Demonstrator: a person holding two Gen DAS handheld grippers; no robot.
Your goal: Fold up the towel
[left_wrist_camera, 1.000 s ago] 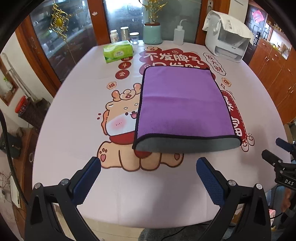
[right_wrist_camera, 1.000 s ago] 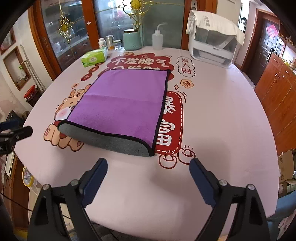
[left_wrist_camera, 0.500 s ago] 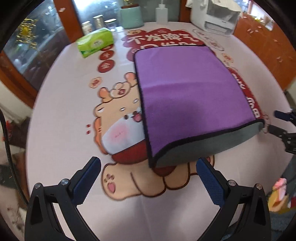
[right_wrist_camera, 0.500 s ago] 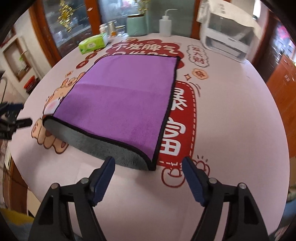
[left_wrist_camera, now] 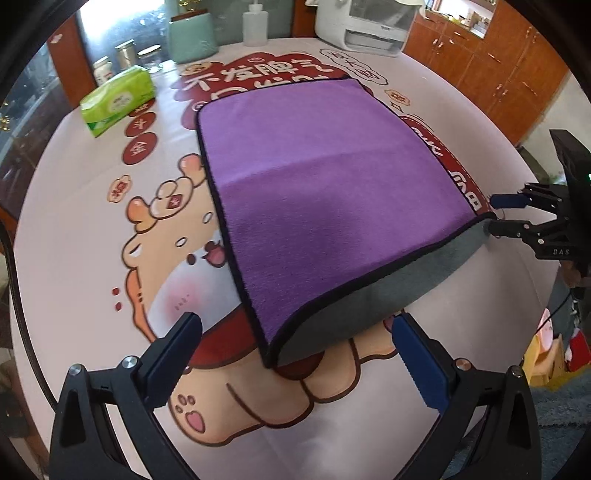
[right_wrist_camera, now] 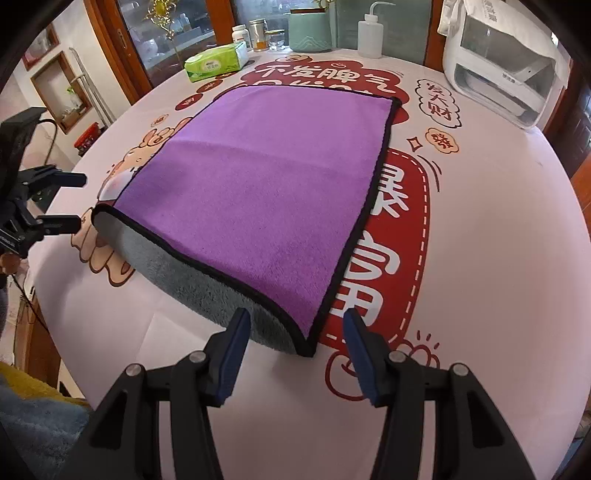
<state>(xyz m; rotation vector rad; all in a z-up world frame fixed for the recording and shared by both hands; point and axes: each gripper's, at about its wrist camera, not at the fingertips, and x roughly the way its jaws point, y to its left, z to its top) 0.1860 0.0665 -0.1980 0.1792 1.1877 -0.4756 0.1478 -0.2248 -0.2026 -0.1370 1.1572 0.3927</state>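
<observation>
A purple towel (left_wrist_camera: pixel 325 192) with a grey underside and black edging lies folded once on the printed tablecloth; it also shows in the right wrist view (right_wrist_camera: pixel 258 177). Its rounded fold faces me. My left gripper (left_wrist_camera: pixel 295 350) is open, its fingers on either side of the towel's near left corner. My right gripper (right_wrist_camera: pixel 295 339) is open, narrower than the left, around the near right corner. Each gripper shows from the side in the other view, the right (left_wrist_camera: pixel 495 216) and the left (right_wrist_camera: pixel 79 201), both touching or nearly touching the fold's ends.
A green tissue box (left_wrist_camera: pixel 118 99), jars, a teal pot (left_wrist_camera: pixel 192 37) and a squeeze bottle (right_wrist_camera: pixel 369 33) stand at the table's far edge. A white appliance (right_wrist_camera: pixel 506 70) sits at the far right. Wooden cabinets line the right wall.
Both grippers have moved forward and down to the towel's near corners. The right gripper's jaws have narrowed a little; the left stays wide open.
</observation>
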